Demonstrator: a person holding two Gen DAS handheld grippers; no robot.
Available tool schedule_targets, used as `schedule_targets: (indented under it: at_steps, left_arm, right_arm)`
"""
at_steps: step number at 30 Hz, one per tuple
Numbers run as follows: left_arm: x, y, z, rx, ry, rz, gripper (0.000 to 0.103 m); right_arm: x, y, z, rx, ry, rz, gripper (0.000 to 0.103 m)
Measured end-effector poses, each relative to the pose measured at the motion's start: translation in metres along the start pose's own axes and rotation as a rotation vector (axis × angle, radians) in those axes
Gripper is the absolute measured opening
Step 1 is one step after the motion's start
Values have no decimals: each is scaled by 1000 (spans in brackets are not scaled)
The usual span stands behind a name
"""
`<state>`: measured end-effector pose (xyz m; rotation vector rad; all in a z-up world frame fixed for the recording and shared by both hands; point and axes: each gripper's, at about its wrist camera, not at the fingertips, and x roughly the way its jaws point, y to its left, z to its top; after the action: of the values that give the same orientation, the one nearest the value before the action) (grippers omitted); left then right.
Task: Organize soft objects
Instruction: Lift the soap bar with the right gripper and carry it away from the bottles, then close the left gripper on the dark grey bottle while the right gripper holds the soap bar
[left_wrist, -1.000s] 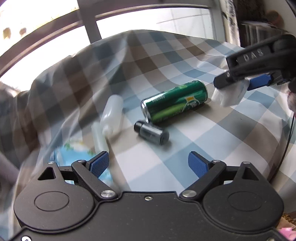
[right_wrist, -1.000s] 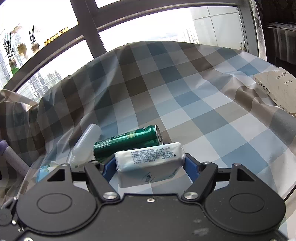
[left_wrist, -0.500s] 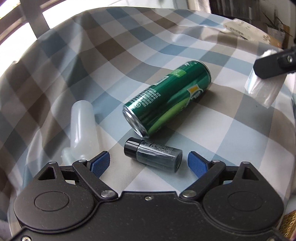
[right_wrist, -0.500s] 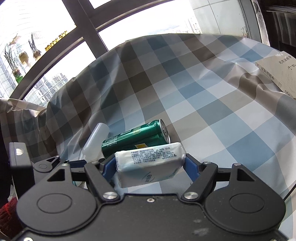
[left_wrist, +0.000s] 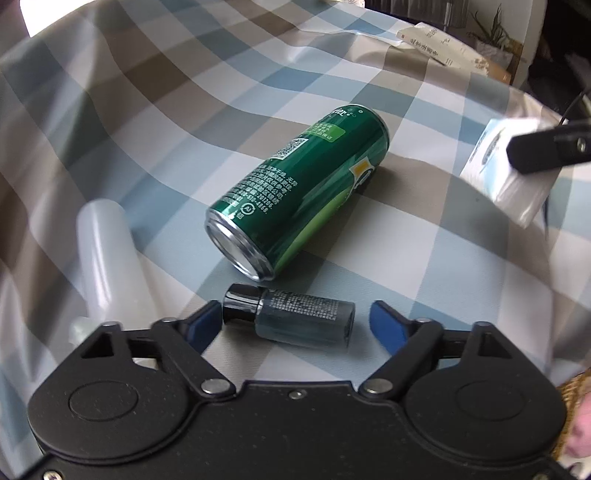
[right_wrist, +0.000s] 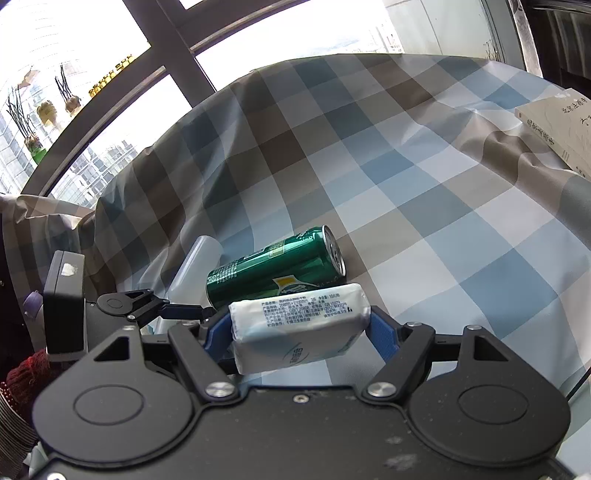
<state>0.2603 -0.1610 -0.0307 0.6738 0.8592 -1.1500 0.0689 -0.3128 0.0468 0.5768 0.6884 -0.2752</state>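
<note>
Left wrist view, left to right: translucent white bottle (left_wrist: 105, 258) lay on its side at the left, just beside the left gripper's (left_wrist: 293, 325) left finger. Checked cloth (left_wrist: 166, 122) covered the desk; far half was bare and open, folds rising at the far left. Green can (left_wrist: 299, 203) lay on its side mid-desk, open end toward the near side, close to a small dark bottle (left_wrist: 291, 319) with a black cap. That bottle lay crosswise between the left jaws. Jaws had just been closing but were not yet gripping: left pad was at the cap, contact unclear, and the right pad stood clear of the bottle's base. Far right, a book (left_wrist: 439, 46) sat at the cloth's edge.

Right wrist view: right gripper (right_wrist: 299, 332) was clenched on the tissue pack (right_wrist: 299, 325), both blue pads pressed into its ends, pack held clear of the cloth, near side right of the can. Right of it the cloth was free out to the book (right_wrist: 557, 125) at the far right edge. Window frame (right_wrist: 184, 40) ran along the far left.

Writing: can carried small Chinese print, a QR code and a yellow emblem; brand not legible. Pack showed fine Chinese print and a blue oval logo, unreadable. Book spine had Chinese characters.
</note>
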Motion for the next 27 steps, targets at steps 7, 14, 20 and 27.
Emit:
schedule_targets:
  at_steps: [7, 14, 20, 27]
  left_arm:
    - [-7, 4, -3, -88, -27, -1, 69]
    - [-40, -3, -16, -330, -95, 168, 68]
    - [-80, -32, -37, -497, -137, 304, 68]
    - [-115, -83, -67, -607, -160, 366, 69]
  right_arm:
    - [4, 1, 0, -7, 12, -10, 75]
    - [7, 2, 0, -11, 25, -44, 75]
    - [12, 0, -2, 1, 60, -62, 75]
    - [16, 3, -5, -22, 72, -96, 75]
